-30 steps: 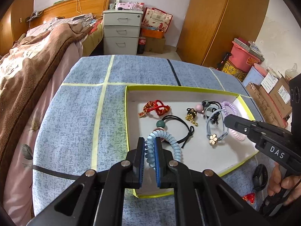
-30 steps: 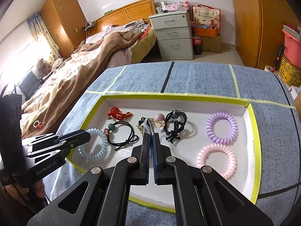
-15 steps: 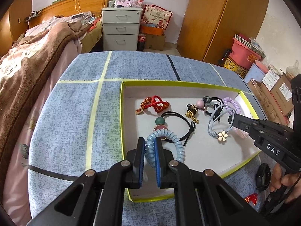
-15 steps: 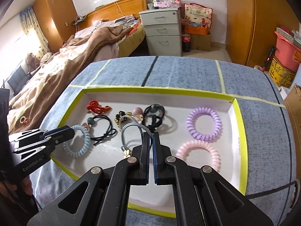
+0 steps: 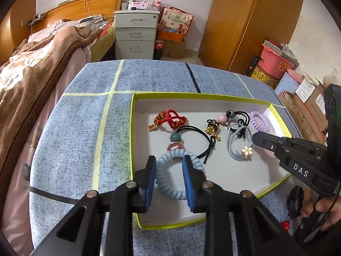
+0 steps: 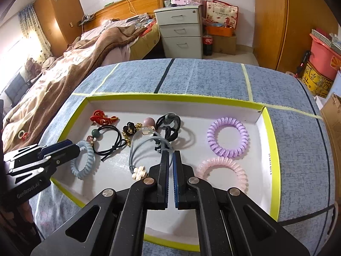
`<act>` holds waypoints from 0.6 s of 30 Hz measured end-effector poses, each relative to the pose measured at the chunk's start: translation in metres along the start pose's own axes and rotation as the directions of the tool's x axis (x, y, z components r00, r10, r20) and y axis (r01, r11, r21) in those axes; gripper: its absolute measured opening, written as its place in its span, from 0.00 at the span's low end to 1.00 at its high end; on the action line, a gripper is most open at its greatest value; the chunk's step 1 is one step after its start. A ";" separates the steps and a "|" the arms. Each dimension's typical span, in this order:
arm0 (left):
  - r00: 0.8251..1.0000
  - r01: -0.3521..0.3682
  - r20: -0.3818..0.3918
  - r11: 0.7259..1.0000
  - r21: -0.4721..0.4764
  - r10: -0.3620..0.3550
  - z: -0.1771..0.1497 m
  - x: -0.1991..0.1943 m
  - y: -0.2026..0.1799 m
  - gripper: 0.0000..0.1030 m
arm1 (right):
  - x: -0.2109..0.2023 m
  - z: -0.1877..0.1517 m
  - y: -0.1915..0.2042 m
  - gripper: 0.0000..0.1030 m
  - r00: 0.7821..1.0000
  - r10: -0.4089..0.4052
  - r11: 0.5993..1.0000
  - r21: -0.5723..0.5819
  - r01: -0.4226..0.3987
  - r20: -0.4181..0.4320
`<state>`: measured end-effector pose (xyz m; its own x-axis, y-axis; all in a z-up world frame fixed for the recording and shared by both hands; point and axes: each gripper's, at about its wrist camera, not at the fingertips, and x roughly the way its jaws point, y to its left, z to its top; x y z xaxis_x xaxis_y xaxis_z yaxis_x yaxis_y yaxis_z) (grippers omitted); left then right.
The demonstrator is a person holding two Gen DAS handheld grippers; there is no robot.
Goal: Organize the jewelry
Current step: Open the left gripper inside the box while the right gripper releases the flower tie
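Note:
A shallow white tray with a yellow-green rim (image 5: 198, 95) (image 6: 270, 149) holds hair ties. My left gripper (image 5: 169, 161) is open, its pads on either side of the light blue coil tie (image 5: 170, 188) (image 6: 84, 162), which lies on the tray floor. My right gripper (image 6: 170, 154) (image 5: 255, 137) is shut on the grey-blue tie with a cream flower (image 6: 138, 171) (image 5: 247, 152). A purple coil (image 6: 228, 136), a pink coil (image 6: 221, 168), black ties (image 6: 168, 123), a black tie with beads (image 5: 191, 138) and a red knot charm (image 5: 170, 119) also lie in the tray.
The tray sits on a blue-grey cloth with yellow tape lines (image 5: 102, 132). A black watch (image 5: 295, 200) and a red charm (image 5: 284, 225) lie outside the tray by the right hand. A bed stands to the left, with drawers and a wardrobe behind.
My left gripper has opened and let go of the blue coil tie, which now rests in the tray. My right gripper has pulled the grey-blue flower tie toward the tray's front.

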<state>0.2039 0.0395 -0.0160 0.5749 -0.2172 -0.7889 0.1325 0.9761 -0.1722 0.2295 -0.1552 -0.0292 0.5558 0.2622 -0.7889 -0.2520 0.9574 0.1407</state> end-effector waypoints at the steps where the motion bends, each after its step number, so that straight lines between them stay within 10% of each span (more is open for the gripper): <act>1: 1.000 0.000 0.000 1.000 0.000 0.000 0.000 0.000 -0.001 0.29 | -0.001 0.000 0.001 0.03 1.000 -0.003 1.000 -0.004 0.003 0.002; 14: 1.000 -0.018 0.021 1.000 0.017 0.018 -0.004 -0.016 -0.012 0.44 | -0.018 -0.003 0.001 0.18 0.999 -0.010 1.000 0.003 0.010 0.045; 18: 0.999 -0.014 0.035 1.000 0.016 0.013 -0.007 -0.027 -0.016 0.47 | -0.031 -0.006 0.002 0.43 0.997 -0.003 1.000 0.008 0.002 0.073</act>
<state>0.1810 0.0296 0.0037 0.6044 -0.2043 -0.7700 0.1372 0.9788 -0.1520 0.2065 -0.1624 -0.0079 0.6131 0.2675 -0.7433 -0.2444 0.9590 0.1435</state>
